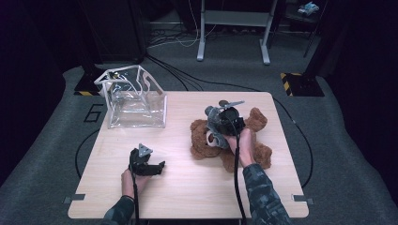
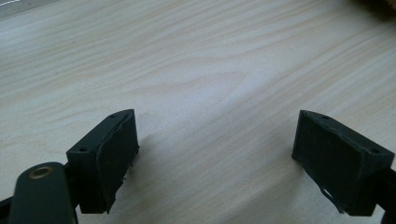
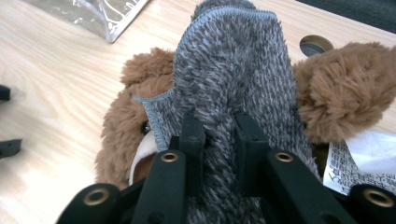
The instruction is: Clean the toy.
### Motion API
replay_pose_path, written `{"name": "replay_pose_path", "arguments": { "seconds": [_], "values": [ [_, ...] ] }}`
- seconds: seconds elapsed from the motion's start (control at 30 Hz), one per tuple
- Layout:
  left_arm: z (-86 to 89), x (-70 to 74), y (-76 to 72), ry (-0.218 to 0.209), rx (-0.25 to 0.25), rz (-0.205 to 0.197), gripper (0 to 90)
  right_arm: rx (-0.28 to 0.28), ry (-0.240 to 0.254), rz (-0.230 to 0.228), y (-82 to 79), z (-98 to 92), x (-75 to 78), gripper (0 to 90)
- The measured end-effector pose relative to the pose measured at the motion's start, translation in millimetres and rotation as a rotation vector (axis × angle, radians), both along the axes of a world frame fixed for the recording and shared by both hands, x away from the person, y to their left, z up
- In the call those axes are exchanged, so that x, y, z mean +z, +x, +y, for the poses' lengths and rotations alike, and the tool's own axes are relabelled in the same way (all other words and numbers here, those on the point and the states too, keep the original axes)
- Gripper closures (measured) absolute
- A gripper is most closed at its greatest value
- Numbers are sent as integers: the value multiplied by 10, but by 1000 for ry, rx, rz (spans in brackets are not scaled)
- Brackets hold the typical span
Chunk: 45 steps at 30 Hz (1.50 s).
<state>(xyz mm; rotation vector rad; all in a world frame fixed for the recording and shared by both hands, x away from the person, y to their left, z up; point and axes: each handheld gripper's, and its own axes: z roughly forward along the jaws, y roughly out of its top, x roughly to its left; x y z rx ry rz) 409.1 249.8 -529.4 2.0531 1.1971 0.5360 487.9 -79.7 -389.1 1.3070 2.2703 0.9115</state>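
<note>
A brown teddy bear (image 1: 199, 136) lies on the right half of the wooden table (image 1: 187, 187). My right gripper (image 1: 225, 123) hovers over its head, shut on a fuzzy grey knit cloth (image 1: 212, 116). In the right gripper view the jaws of that gripper (image 3: 219, 126) pinch a fold of the grey cloth (image 3: 229, 60), which drapes over the bear's head (image 3: 123, 116). My left gripper (image 1: 158, 168) sits low over the bare wood left of the bear, jaws pointing toward it. In the left gripper view that gripper (image 2: 215, 135) stands open with nothing between its pads.
A clear plastic bag with white trim (image 1: 136, 96) stands open at the table's back left. A white label (image 3: 364, 158) sticks out from the bear. A round hole (image 3: 315, 44) sits in the tabletop behind the bear. Grey carpet and cables surround the table.
</note>
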Motion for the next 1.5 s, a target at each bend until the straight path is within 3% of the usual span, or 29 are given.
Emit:
{"name": "replay_pose_path", "arguments": {
  "seconds": [0.2, 0.3, 0.37, 0.5, 0.63, 0.73, 0.9, 1.03, 1.13, 1.27, 1.37, 1.47, 1.5],
  "values": [
    [3, -2, -8, 0, 0, -3, 138, -12, 26, -43, 49, 112, 135, 791],
    [-1, -1, -9, 1, 5, -2, 139, 4, 13, -6, 123, 254, 92, 795],
    [6, 3, -8, 9, 2, 0, 140, 25, -5, 20, 153, 371, 29, 797],
    [5, 2, -9, 8, 3, 0, 141, 96, -38, 14, 96, 561, -28, 799],
    [5, 2, -10, 7, 4, -2, 145, 155, -29, 22, -13, 651, -93, 800],
    [6, 3, -11, 7, 4, -1, 148, 177, -10, 26, -121, 647, -148, 801],
    [5, 3, -11, 7, 4, -2, 148, 208, 63, 40, -300, 550, -231, 801],
    [5, 2, -11, 8, 4, -3, 148, 227, 76, 50, -441, 506, -317, 800],
    [5, 3, -11, 7, 6, -3, 148, 233, 81, 74, -503, 482, -443, 801],
    [-1, -2, -11, -1, 13, -7, 148, 229, 88, 144, -565, 461, -683, 802],
    [3, 2, -11, 4, 9, -2, 148, 239, 95, 140, -593, 435, -664, 801],
    [7, 5, -12, 8, 5, 1, 148, 219, 169, 107, -627, 326, -448, 801],
    [-2, -3, -11, -2, 15, -8, 148, 216, 191, 67, -624, 280, -348, 801]
  ]
}}
